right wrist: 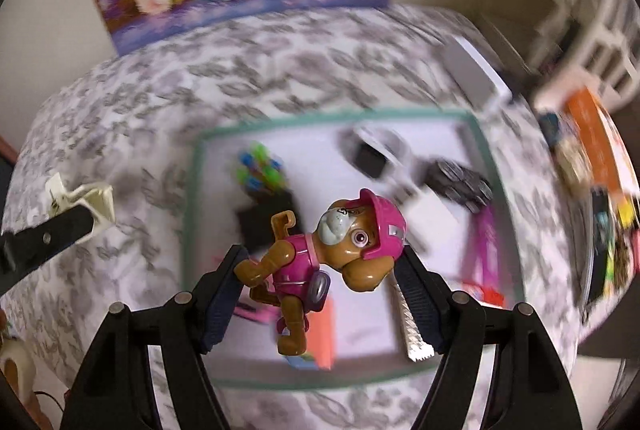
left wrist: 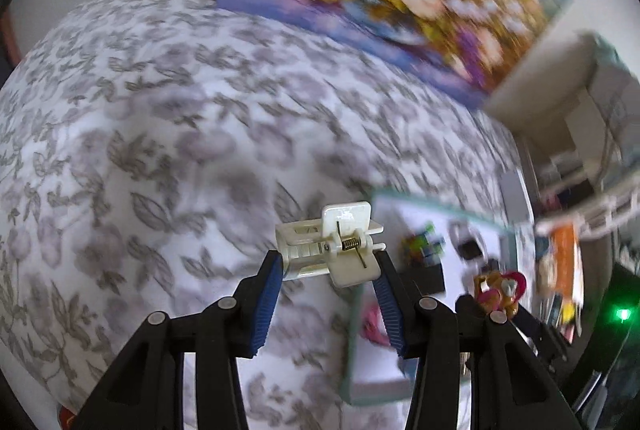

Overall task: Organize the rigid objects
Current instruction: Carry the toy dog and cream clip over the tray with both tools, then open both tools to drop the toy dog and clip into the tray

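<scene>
My right gripper (right wrist: 320, 270) clamps the toy dog (right wrist: 316, 262), long axis crosswise between my fingers, directly above the tray (right wrist: 192, 230). My left gripper (left wrist: 328, 270) pinches a white clip (left wrist: 332, 246), off the tray's left side, farther away.

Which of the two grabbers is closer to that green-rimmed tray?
Right. The right gripper hangs over the tray, holding the toy dog; the left gripper, holding the white clip, sits off its side.
</scene>
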Tool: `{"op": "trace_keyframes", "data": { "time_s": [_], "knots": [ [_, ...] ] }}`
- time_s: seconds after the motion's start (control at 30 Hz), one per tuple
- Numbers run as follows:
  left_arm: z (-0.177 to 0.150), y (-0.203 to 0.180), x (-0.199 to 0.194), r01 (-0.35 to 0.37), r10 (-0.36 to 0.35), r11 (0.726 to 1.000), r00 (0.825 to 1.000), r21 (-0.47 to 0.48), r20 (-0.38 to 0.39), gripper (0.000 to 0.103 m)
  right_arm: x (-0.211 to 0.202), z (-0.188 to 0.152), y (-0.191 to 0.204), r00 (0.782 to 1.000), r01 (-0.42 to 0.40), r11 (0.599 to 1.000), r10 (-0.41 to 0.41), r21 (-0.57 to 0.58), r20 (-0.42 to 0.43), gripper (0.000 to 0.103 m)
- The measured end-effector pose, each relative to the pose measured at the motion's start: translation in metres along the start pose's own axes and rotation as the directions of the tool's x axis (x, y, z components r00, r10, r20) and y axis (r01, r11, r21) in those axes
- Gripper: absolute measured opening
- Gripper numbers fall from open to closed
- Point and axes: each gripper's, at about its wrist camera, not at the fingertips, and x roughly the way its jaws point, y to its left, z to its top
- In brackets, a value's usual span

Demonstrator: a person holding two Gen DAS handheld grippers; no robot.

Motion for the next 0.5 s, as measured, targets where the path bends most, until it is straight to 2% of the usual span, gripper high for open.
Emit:
{"op": "trace_keyframes", "data": {
  "time_s": [0.17,0.5],
  "knots": [
    [-0.035,-0.035,0.017,0.020,-0.014,0.996,0.997,0.082,-0.075,0.049,0.006,-0.021,-0.031,0.999,0.022,0.998,-0.020,0.056,-0.038,0.076],
    [-0.060,-0.070,0.045,0.052,-0.028,0.988,0.986,0.147,-0.163,0.049,0.020,-0.032,-0.052,0.997,0.031,0.997,-0.025,0.068,-0.078,0.076]
  ]
}}
